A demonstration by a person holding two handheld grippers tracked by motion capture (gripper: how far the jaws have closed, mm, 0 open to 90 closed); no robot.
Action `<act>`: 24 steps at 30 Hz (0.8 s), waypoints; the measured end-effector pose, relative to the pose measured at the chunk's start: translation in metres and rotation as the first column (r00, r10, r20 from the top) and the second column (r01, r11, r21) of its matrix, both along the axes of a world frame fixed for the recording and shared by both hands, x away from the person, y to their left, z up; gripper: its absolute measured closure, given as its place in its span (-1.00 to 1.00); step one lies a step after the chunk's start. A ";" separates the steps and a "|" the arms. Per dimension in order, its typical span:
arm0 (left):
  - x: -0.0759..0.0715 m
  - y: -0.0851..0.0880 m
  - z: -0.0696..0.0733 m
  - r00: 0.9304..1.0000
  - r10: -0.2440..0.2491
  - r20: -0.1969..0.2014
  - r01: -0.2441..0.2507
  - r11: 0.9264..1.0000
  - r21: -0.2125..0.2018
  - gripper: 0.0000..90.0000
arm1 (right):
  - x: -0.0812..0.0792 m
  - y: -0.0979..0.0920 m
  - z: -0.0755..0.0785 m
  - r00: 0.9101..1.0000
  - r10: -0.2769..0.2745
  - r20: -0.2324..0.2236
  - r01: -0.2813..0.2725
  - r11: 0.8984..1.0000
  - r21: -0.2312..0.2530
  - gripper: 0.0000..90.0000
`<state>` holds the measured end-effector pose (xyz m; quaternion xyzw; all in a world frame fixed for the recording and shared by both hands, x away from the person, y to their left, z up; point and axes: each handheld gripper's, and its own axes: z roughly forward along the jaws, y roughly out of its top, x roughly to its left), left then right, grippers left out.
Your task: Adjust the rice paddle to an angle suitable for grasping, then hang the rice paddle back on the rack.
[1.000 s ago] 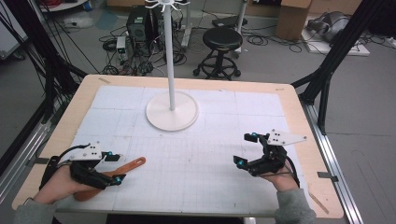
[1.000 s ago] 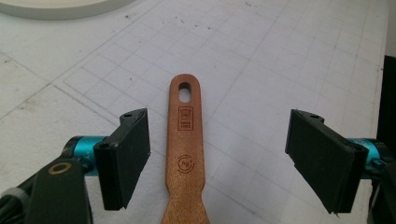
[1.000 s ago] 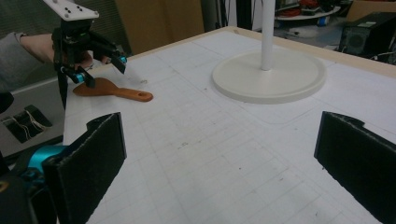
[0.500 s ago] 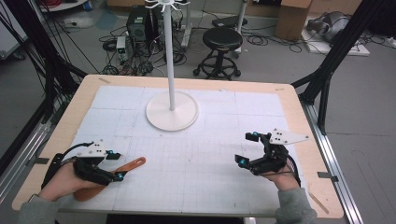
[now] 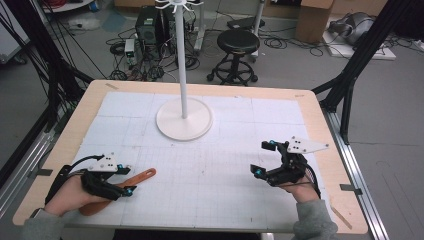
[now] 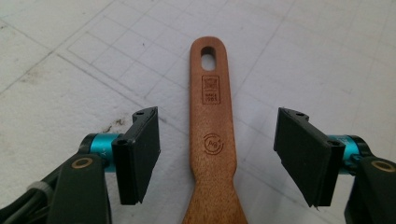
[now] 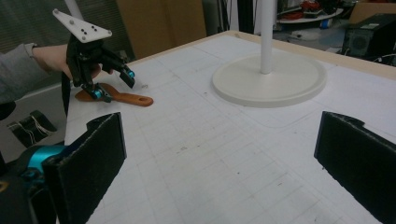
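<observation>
A wooden spatula (image 5: pixel 143 175) lies flat on the gridded mat at the front left, its handle with the hanging hole (image 6: pixel 212 116) pointing away from the hand. My left gripper (image 5: pixel 129 179) is low over it and straddles the handle. Its jaws have just been closing, but the pads (image 6: pixel 140 149) still stand clear of the wood on both sides, so it is open (image 6: pixel 223 145). My right gripper (image 5: pixel 262 158) hovers over the mat at the front right, open wide (image 7: pixel 224 163) with nothing between its jaws. The right gripper view shows the left gripper (image 7: pixel 112 83) over the spatula (image 7: pixel 135 99).
A white stand with a round base (image 5: pixel 184 121) and a tall pole rises at the middle back of the table (image 5: pixel 320 125); its base (image 7: pixel 268 79) is ahead of the right gripper. Beyond the table are a stool, cables and boxes on the floor.
The left gripper's jaws have drawn a little closer around the spatula handle, with the hand shifting slightly. The right gripper has stayed where it was.
</observation>
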<state>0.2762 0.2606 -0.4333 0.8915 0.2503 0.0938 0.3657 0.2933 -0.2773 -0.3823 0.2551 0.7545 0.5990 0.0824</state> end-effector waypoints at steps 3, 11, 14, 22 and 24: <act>0.001 0.000 -0.002 1.000 0.007 -0.004 -0.007 1.000 0.007 -0.28 | -0.001 0.000 0.000 1.000 0.000 0.001 0.000 1.000 0.003 -0.98; 0.004 0.002 -0.005 1.000 0.004 -0.012 -0.004 1.000 0.013 -0.28 | 0.001 -0.002 -0.001 1.000 -0.001 -0.008 0.001 1.000 0.003 -0.98; 0.004 0.002 -0.005 1.000 0.002 -0.011 -0.002 1.000 0.016 -0.27 | 0.001 -0.002 -0.001 1.000 0.001 -0.010 0.000 1.000 0.005 -0.98; 0.006 0.004 -0.006 1.000 -0.009 -0.010 0.009 1.000 0.007 -0.23 | 0.002 -0.002 -0.001 1.000 0.005 -0.014 -0.005 1.000 0.002 -0.98; 0.008 0.006 -0.005 1.000 -0.016 -0.013 0.016 1.000 0.007 -0.17 | 0.002 -0.002 -0.001 1.000 0.002 -0.010 -0.002 1.000 0.003 -0.98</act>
